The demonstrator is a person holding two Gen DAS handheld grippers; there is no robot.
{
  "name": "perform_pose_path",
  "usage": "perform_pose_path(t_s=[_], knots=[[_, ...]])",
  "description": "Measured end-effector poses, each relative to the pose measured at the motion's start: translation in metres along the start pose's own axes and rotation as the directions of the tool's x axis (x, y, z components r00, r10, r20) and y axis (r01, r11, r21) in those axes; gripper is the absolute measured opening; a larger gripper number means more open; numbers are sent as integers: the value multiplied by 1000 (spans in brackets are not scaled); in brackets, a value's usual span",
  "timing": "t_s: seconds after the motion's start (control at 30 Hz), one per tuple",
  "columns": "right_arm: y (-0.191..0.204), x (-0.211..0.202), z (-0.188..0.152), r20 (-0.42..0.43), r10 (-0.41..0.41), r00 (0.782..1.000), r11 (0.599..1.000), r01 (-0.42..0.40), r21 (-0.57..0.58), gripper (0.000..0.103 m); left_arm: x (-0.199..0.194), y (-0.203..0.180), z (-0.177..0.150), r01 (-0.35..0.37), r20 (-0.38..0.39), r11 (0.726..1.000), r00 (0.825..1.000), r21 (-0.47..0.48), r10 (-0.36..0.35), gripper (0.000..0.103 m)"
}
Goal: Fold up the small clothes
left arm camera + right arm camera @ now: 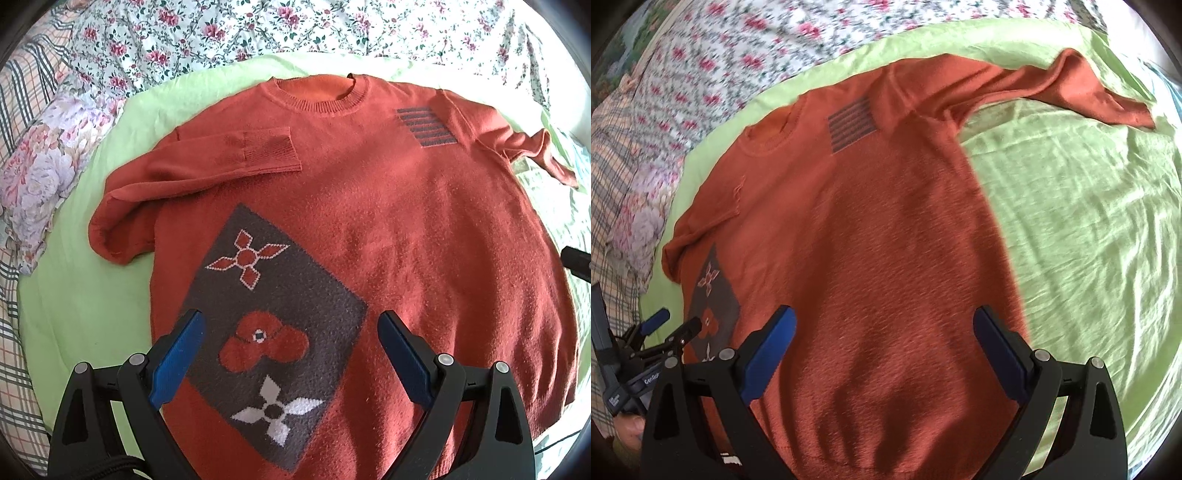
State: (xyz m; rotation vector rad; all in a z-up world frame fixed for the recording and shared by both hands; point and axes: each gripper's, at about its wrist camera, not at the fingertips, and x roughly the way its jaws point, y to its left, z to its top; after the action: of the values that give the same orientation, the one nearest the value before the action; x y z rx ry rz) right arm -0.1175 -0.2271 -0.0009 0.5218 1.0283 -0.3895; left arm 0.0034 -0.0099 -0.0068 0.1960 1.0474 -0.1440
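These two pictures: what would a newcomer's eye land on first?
A rust-orange sweater lies face up on a lime-green sheet, filling both views. On its lower front sits a grey diamond panel with flower motifs. One sleeve is folded across the chest; the other sleeve lies stretched out on the sheet.

A green sheet (85, 314) spreads below the jaws; a flowered quilt (221, 29) and checked cloth (14, 369) lie beyond it.
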Motion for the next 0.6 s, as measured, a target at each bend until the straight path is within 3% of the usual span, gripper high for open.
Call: perform_pose_path(t_s=[0.07,0.33,0.5,0.6], knots=[[-12,-3,6,-1,-43,999,999,43,26,97,2,-1,3,1,-7,1000,1000,-5,-1,95],[-83,-21,40,36,-54,998,978,46,202,97,17,-15,14,4,-38,1000,999,-13,-4,95],[-131,-19,76,34,-41,999,941,28,337,97,26,-28,19,7,-72,1000,997,-2,-7,95],[-164,-18,110,61,-19,998,899,-9,438,97,32,-35,22,6,-91,1000,996,-3,-7,95]])
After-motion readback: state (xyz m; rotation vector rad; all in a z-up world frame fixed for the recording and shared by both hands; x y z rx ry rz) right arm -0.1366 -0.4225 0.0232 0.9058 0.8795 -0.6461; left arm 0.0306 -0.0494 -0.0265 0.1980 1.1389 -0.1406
